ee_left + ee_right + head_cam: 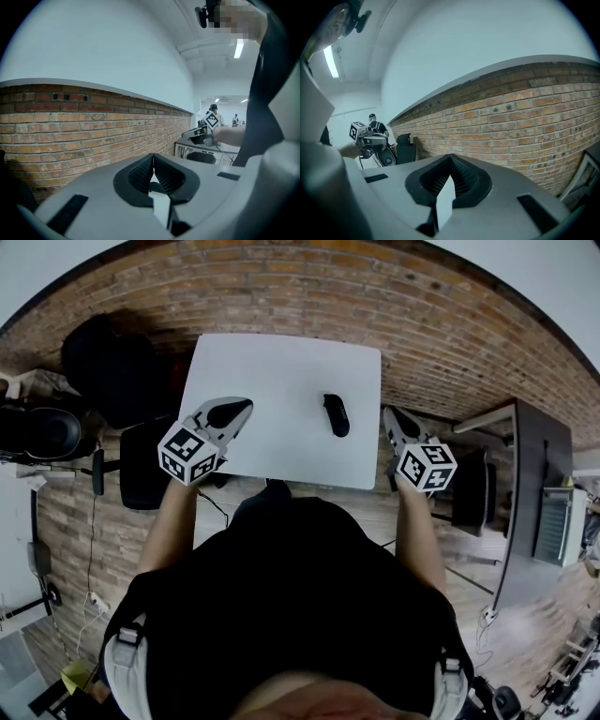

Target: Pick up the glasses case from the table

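Note:
The glasses case (pixel 336 414) is a dark, oblong thing lying on the right half of the white table (pixel 281 381) in the head view. My left gripper (pixel 240 409) hovers over the table's left front part, well left of the case, jaws shut and empty. Off the table's right edge, just right of the case, my right gripper (pixel 388 413) is also shut with nothing in it. Both gripper views point level at a brick wall, so neither shows the case. The left gripper (pixel 153 156) and the right gripper (pixel 450 157) each show their pads meeting at the tip.
A black chair (pixel 111 367) stands left of the table and a dark stool (pixel 141 465) by its front left corner. A dark desk (pixel 530 484) stands at the right. The floor (pixel 441 324) is brick-patterned. A person (pixel 374 123) stands far off.

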